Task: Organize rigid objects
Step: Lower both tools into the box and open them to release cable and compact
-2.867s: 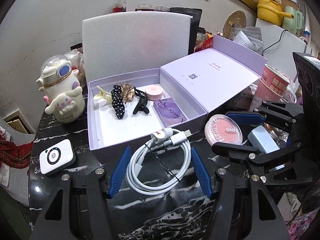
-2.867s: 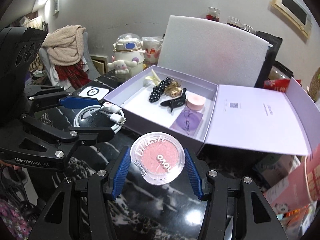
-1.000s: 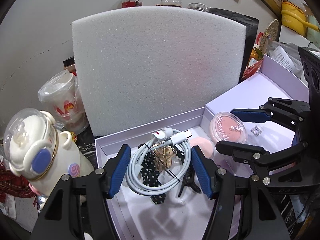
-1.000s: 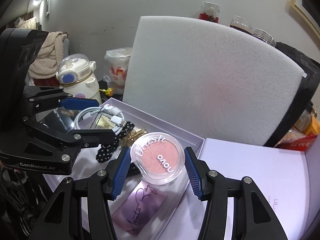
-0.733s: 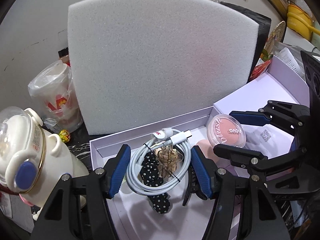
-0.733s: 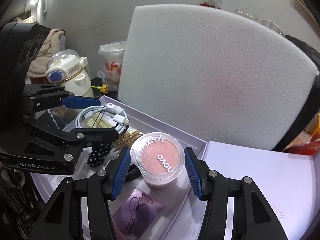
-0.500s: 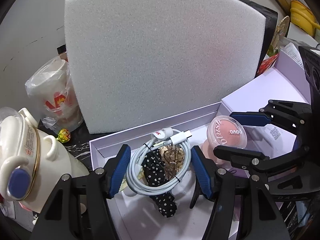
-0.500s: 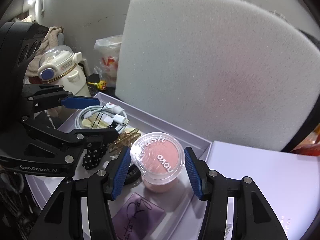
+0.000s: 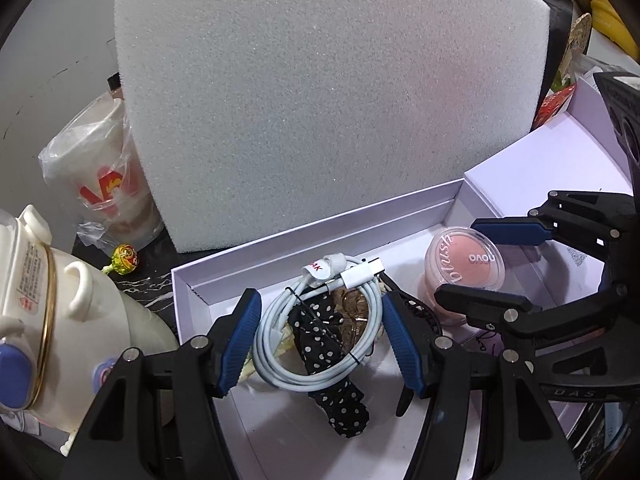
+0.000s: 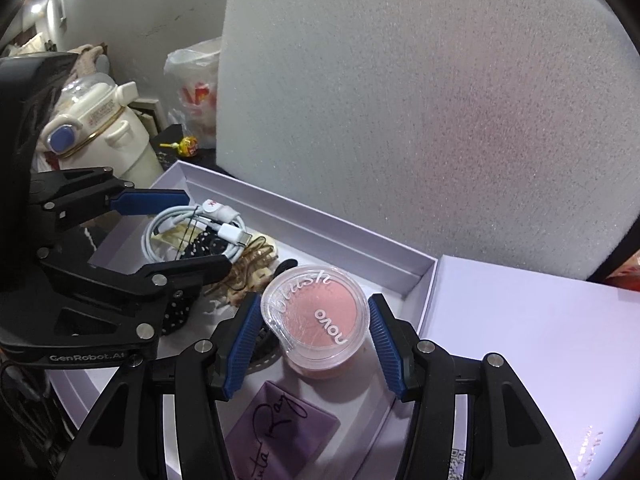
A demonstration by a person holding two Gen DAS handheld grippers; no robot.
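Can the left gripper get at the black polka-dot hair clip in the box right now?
Probably not. The left gripper is already shut on the coiled white cable, which hangs directly over the polka-dot hair clip in the lavender box; it would need to release the cable first.

White cable, pink blush compact, blk/white polka-dot hair clip, lilac box, grey foam.

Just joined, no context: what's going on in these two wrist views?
A person holds two handheld grippers over an open lavender box. The left gripper grips a coiled white cable; the right gripper grips a pink blush compact. Both are held above hair clips lying in the box, neither released.
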